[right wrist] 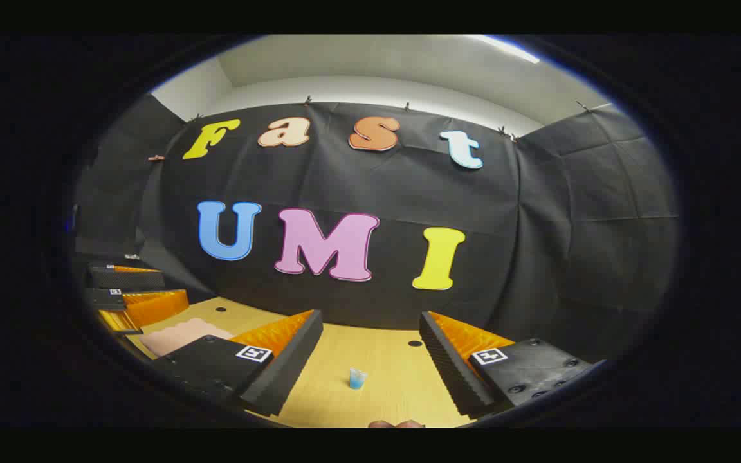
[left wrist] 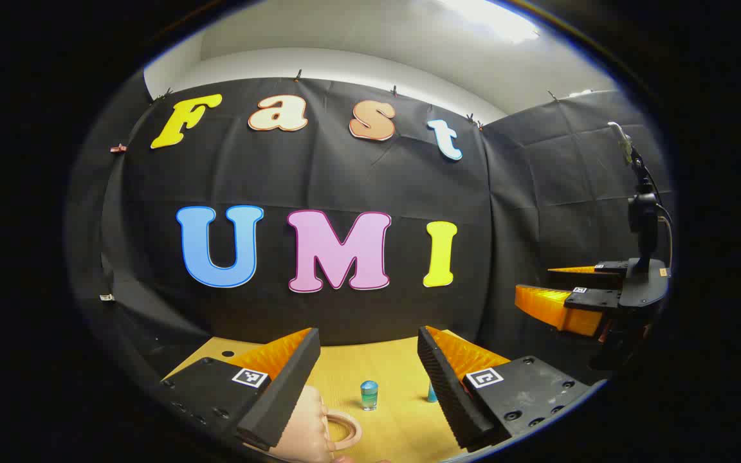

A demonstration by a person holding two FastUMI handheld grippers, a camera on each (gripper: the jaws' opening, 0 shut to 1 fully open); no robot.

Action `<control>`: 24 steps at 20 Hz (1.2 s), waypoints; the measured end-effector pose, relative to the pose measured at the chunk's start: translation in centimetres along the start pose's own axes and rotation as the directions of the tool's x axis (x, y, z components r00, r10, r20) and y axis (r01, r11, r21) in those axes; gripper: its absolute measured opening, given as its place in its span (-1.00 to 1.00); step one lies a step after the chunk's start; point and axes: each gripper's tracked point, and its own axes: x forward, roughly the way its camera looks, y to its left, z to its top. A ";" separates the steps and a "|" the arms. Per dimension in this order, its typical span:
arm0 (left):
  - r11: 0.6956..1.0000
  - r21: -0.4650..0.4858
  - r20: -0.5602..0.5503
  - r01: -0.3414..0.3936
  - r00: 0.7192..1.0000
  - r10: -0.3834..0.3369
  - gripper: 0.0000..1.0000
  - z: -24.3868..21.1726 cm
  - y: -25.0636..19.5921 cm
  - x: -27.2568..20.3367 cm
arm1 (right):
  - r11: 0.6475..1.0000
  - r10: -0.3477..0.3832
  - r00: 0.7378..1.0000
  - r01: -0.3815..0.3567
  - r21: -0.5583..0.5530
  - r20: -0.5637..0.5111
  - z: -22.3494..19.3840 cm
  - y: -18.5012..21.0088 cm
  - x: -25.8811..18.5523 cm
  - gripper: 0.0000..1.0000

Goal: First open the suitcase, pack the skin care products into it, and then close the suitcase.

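Left gripper [left wrist: 368,360]: seen at the bottom of the left gripper view, fingers spread wide with nothing between them, held above the table [left wrist: 396,360]. Seen again at the left edge of the right gripper view [right wrist: 127,297], its fingers also apart there.
Right gripper [right wrist: 370,341]: seen at the bottom of the right gripper view, fingers spread wide and empty, held above the table. Seen also at the right edge of the left gripper view [left wrist: 554,289], raised off the table's right side, fingers apart.
Suitcase [left wrist: 309,431]: pink, with a looped handle [left wrist: 343,429]; seen at the bottom of the left gripper view, partly hidden under the left finger, toward the near edge of the table. In the right gripper view a pink ribbed surface [right wrist: 181,334] lies at the table's left side. Whether it is open cannot be told.
Bottle [left wrist: 369,395]: small, blue-green, upright on the table, between the left gripper's fingers in that view and beyond the handle, apart from it.
Second bottle [left wrist: 431,392]: blue, mostly hidden behind the right finger in the left gripper view.
Blue item [right wrist: 357,378]: small, upright on the table, seen in the gap between the right gripper's fingers.
Table: light wood, with round dark holes near the far edge.
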 end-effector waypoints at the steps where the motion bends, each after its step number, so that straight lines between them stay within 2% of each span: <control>1: 1.000 0.004 -0.003 -0.001 1.000 0.001 0.92 -0.1 0.2 0.0 | 1.000 0.000 1.000 0.000 0.004 0.002 0.0 0.1 0.1 0.92; 7: 1.000 0.007 -0.011 -0.017 1.000 0.017 0.92 -0.4 1.1 0.2 | 1.000 0.007 1.000 -0.007 0.004 -0.003 -0.4 0.7 0.6 0.92; 16: 1.000 0.016 -0.031 0.018 0.999 -0.017 0.92 -1.4 0.4 1.0 | 1.000 -0.010 1.000 0.010 -0.004 -0.003 -0.3 0.2 0.8 0.92; 24: 0.999 0.034 -0.126 0.042 0.991 -0.038 0.92 -6.2 0.1 1.3 | 1.000 -0.020 1.000 0.020 -0.013 -0.016 -0.9 0.3 1.1 0.92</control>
